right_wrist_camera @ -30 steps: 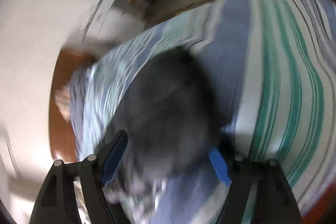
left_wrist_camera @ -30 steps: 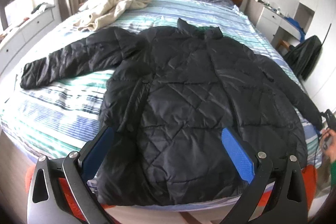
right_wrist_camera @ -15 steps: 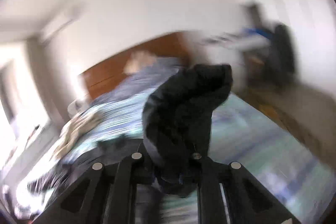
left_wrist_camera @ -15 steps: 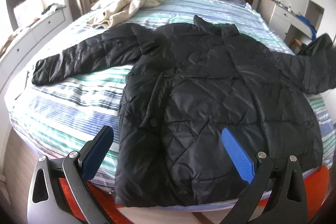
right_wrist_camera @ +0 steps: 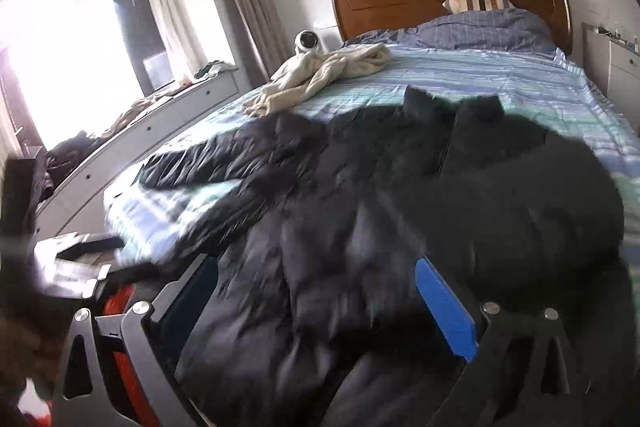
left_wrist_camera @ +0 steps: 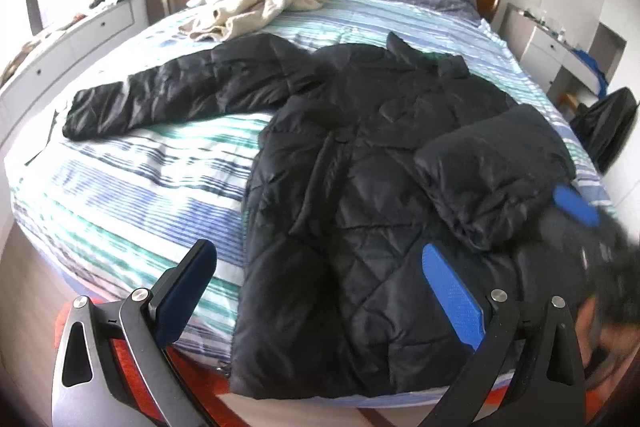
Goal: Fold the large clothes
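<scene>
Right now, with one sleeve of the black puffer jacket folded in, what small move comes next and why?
Probably take the left gripper, jaws open and empty, toward the cuff of the outstretched sleeve: it lies flat across the striped bedsheet, while the other sleeve is folded over the black quilted puffer jacket.

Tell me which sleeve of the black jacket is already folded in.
The right-hand sleeve, doubled back onto the jacket's chest. The other sleeve lies stretched out flat across the striped sheet.

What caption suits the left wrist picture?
Black puffer jacket on striped bed, one sleeve folded across; open left gripper hovering.
</scene>
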